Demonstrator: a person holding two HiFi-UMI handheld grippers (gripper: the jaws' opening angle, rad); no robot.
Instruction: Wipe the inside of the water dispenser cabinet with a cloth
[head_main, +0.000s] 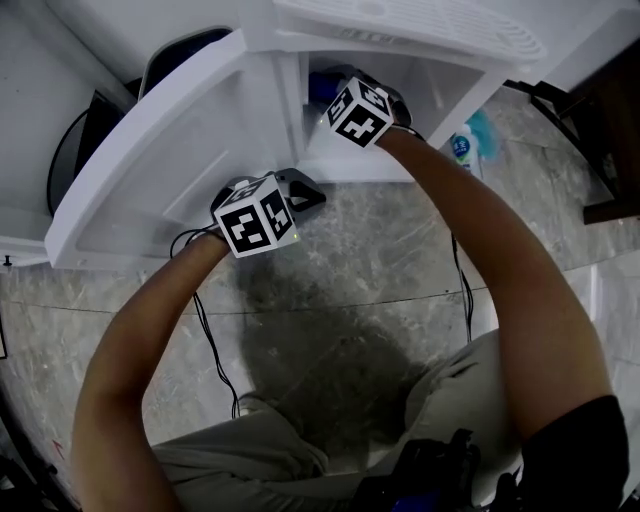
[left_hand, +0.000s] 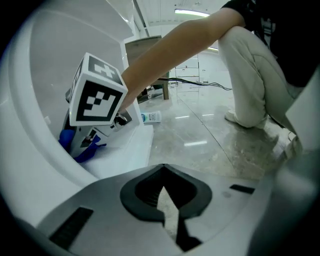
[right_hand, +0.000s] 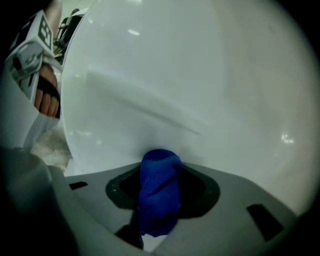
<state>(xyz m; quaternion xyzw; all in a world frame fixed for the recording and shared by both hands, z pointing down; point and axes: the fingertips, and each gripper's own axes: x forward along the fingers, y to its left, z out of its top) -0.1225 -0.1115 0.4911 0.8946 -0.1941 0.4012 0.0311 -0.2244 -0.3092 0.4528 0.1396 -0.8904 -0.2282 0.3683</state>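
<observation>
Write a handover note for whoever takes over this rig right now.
Left gripper: shut, empty, outside the cabinet by the open door.
Right gripper: shut on the blue cloth, inside the cabinet, facing a white inner wall.
Done: door open, cloth gripped and brought inside.
Left: wipe the inside surfaces; how much is already wiped cannot be told.

One blue knit cloth (right_hand: 159, 195), bunched upright, was pinched in the right gripper (right_hand: 161, 212) inside the white cabinet (head_main: 345, 162), its door open.
</observation>
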